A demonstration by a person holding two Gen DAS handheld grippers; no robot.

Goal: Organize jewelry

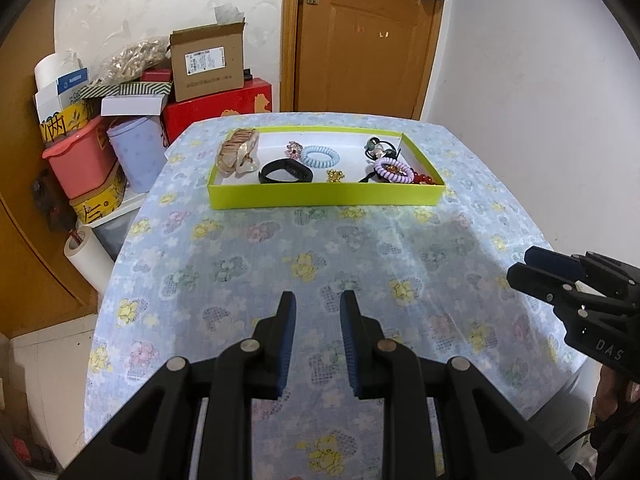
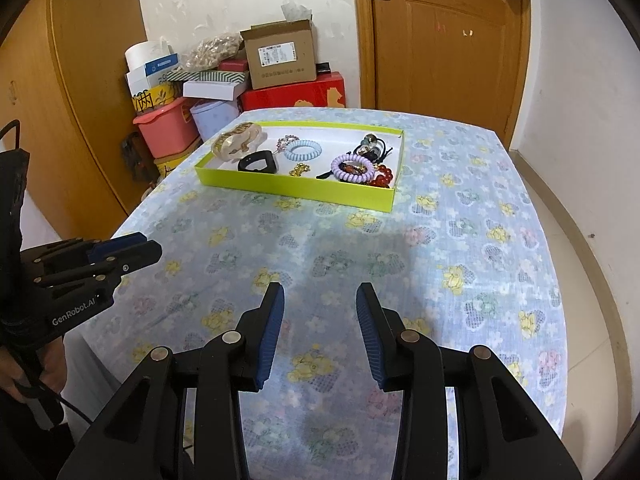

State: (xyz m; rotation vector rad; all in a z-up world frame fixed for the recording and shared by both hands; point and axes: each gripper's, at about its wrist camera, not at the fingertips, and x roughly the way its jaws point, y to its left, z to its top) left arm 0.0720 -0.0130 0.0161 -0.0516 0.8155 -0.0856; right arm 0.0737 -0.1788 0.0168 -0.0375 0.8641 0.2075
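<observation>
A lime-green tray [image 1: 320, 199] [image 2: 280, 188] stands at the far side of the table. In it lie a shell bracelet [image 1: 236, 152] [image 2: 236, 142], a black band [image 1: 286, 171] [image 2: 258, 162], a blue coil hair tie [image 1: 319, 156] [image 2: 303, 149], a purple coil tie [image 1: 394, 171] [image 2: 352, 168], red beads [image 1: 424, 179] [image 2: 382, 178], a gold charm [image 1: 335, 176] [image 2: 300, 169] and dark hair ties [image 1: 378, 148] [image 2: 370, 145]. My left gripper [image 1: 318, 300] [image 2: 144, 246] is open and empty over the near table. My right gripper [image 2: 320, 294] [image 1: 524, 260] is open and empty, well short of the tray.
The table wears a blue floral cloth [image 1: 320, 248] [image 2: 440, 260]. Stacked boxes and bins [image 1: 140, 120] [image 2: 224, 88] crowd the floor left of the table. A wooden door [image 1: 360, 40] [image 2: 448, 40] stands behind. A paper roll [image 1: 86, 256] leans by the table's left edge.
</observation>
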